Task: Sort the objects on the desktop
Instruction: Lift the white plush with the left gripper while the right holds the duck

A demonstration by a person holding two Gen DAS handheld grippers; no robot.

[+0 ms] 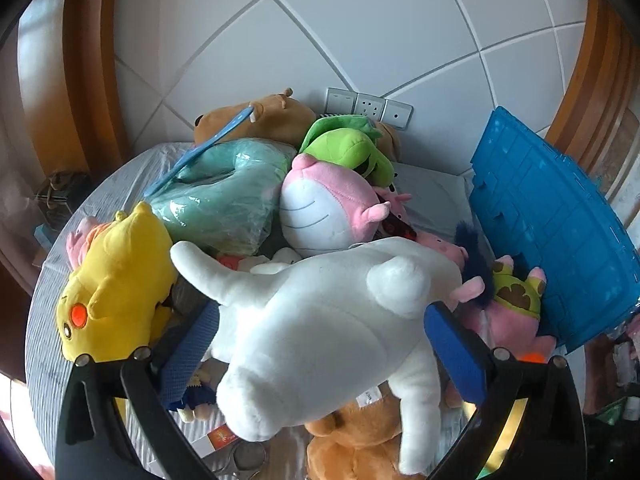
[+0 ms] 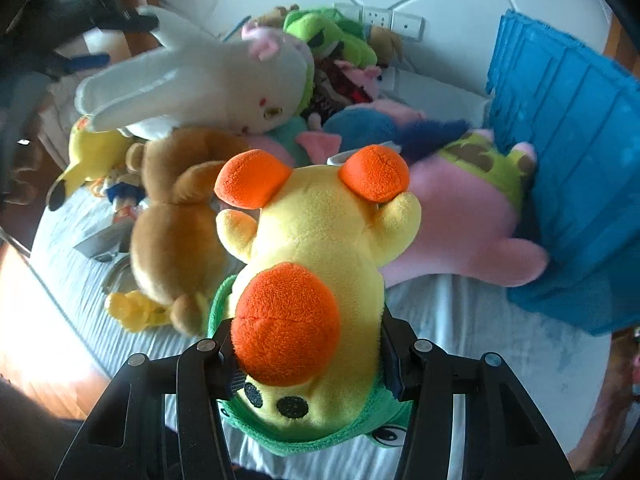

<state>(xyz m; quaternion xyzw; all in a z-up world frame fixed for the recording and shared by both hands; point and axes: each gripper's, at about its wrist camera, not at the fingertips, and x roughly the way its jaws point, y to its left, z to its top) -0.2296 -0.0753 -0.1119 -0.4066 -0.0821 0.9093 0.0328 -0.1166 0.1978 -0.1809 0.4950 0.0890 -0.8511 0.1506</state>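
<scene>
A white rabbit plush (image 1: 328,340) lies across the toy pile, its back and round tail facing the left wrist camera. My left gripper (image 1: 320,316) stands wide open around its body, with the blue pads (image 1: 456,352) close beside its flanks. In the right wrist view the same white rabbit (image 2: 208,80) rests at the upper left. My right gripper (image 2: 308,360) is shut on a yellow duck plush (image 2: 320,240) with an orange beak, orange feet and a green hood. The duck hangs just above the cloth-covered table (image 2: 480,340).
A blue crate (image 1: 560,220) (image 2: 580,140) leans on its side at the right. Piled around are a yellow plush (image 1: 116,280), a teal cushion in plastic (image 1: 216,200), a pink-and-white plush (image 1: 328,208), a green plush (image 1: 348,148), a brown bear (image 2: 180,220) and a pink plush (image 2: 460,220). Wall sockets (image 1: 368,106) sit behind.
</scene>
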